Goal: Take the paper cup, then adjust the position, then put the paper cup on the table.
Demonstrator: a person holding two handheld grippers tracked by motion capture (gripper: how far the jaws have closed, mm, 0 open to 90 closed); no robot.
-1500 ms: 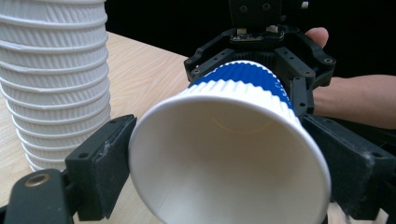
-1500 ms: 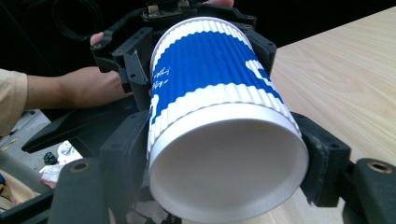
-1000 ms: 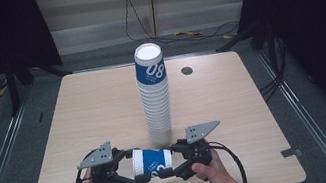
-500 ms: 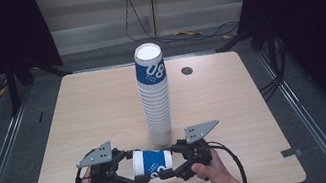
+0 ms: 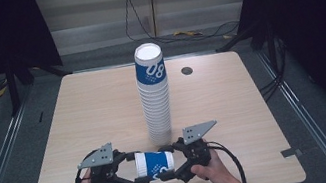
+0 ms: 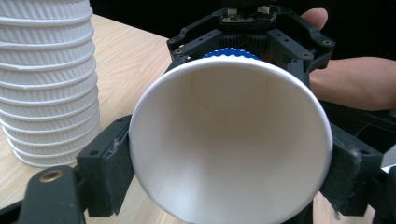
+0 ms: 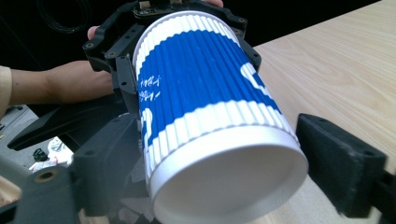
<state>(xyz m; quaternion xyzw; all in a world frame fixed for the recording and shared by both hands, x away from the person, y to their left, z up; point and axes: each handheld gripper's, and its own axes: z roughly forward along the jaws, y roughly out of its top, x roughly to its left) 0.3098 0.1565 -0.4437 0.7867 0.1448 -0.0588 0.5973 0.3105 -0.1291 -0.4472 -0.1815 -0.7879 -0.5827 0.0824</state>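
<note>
One loose cup [image 5: 154,164], one cup stack [image 5: 155,98], two tools.

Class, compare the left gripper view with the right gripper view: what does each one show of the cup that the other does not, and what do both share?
Left gripper view: the cup's open mouth and white inside, plus the cup stack. Right gripper view: the cup's closed base and blue ribbed wall, with the right gripper's jaws just opened, one pad standing clear of the base. Both: the same cup lying sideways between the grippers, the left gripper at its rim, and the wooden table.

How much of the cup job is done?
Done: a tall stack stands on the table. In hand: one cup lies sideways, the left gripper clamped on its rim; the right gripper has just opened off its base. Left: probably adding it to the stack.
</note>
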